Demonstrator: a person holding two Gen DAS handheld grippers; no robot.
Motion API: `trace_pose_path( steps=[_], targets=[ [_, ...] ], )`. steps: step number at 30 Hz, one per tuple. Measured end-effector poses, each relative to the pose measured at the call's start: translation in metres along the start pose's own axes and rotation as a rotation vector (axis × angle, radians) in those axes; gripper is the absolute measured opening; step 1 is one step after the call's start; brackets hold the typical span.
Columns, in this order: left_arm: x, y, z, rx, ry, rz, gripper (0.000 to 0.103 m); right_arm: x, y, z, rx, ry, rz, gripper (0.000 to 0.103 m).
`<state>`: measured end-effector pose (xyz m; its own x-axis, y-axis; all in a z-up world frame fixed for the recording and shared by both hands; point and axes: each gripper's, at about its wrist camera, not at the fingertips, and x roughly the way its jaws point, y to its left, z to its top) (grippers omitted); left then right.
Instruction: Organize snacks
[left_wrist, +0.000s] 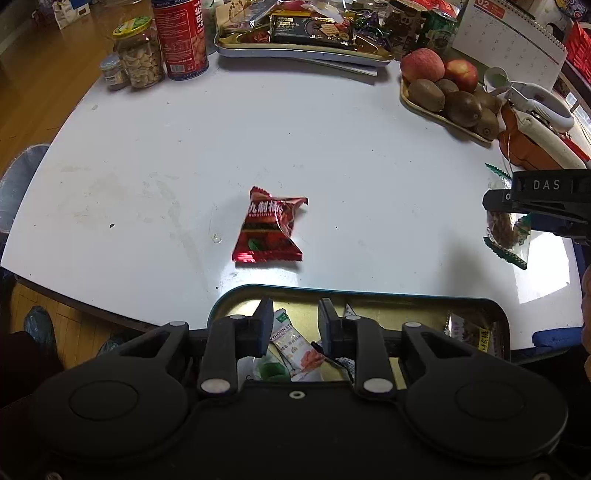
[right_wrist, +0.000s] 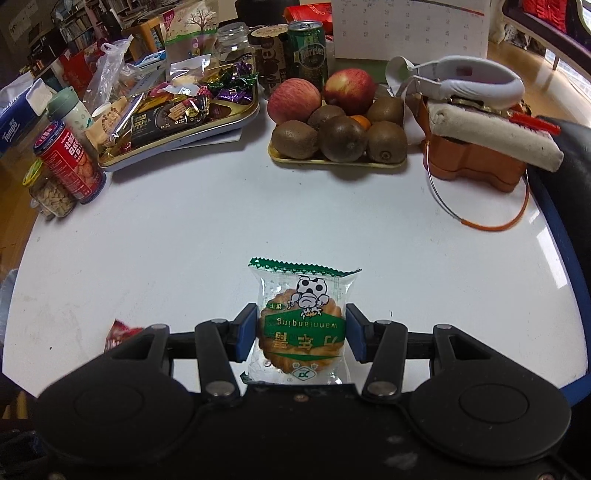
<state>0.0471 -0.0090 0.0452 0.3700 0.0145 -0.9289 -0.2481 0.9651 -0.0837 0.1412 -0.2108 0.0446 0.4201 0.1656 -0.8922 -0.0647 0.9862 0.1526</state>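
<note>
Left hand-held gripper (left_wrist: 293, 325): we are seeing its jaws standing narrow with nothing pinched; it is hanging over the near tray (left_wrist: 495, 308), whose packets are showing through the gap. We are judging that a further descent risks nudging the loose sachets already lying there.

Red snack packet (left_wrist: 271, 230): we are noting it lying alone on the tabletop (left_wrist: 147, 155), just beyond the near tray's rim and apart from both tools. Its foil is crumpled and glossy; we are judging that narrow jaws will be pushing it along the smooth surface rather than taking it, unless they are widened first.

Right hand-held gripper (right_wrist: 301, 332): we are finding it holding the biscuit packet (right_wrist: 301, 314) across its width, blue pads pressing both sides of the wrapper, the packet clear of the tabletop.

Biscuit packet risk: we are judging the grip to be bearing on a slack film around a brittle round biscuit; squeezing harder is inviting a crack, and easing off is inviting a slip.

Crossing risk: in the left wrist view the right tool is appearing at the far right, near the tray; we are judging that both heading for it together risks a clash.

Far clutter: the fruit tray (right_wrist: 332, 162) and the far snack tray (right_wrist: 177, 147) are standing well apart.
</note>
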Motion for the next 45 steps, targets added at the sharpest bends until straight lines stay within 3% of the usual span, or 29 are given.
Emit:
trace_pose_path(
  steps=[5,7,9,15,31,34,40,45],
  targets=[
    [-0.002,0.002,0.021,-0.007,-0.026,-0.022,0.034,-0.011,-0.016,-0.005,0.06,-0.029,0.023,0.052],
    [0.002,0.006,0.038,-0.017,-0.06,-0.007,0.042,-0.015,-0.018,-0.003,0.064,-0.052,0.038,0.052],
    [0.014,0.007,0.052,0.01,-0.058,0.007,0.056,-0.017,-0.016,0.002,0.057,-0.053,0.053,0.052],
    [0.056,0.01,0.07,0.058,0.0,0.044,0.055,-0.009,-0.01,0.011,0.058,-0.033,0.079,0.052],
    [0.12,0.018,0.08,-0.024,0.103,0.073,0.052,0.031,0.009,0.017,0.048,0.08,0.109,0.052],
    [0.115,0.018,0.079,-0.044,0.081,0.054,0.042,0.031,0.013,0.014,0.03,0.078,0.11,0.052],
    [0.077,0.027,0.069,-0.119,0.049,-0.012,0.042,0.002,0.013,0.006,-0.022,-0.018,0.143,0.052],
    [0.025,0.024,0.048,-0.076,-0.026,-0.033,0.042,-0.037,0.007,-0.008,-0.039,-0.099,0.202,0.052]
  ],
)
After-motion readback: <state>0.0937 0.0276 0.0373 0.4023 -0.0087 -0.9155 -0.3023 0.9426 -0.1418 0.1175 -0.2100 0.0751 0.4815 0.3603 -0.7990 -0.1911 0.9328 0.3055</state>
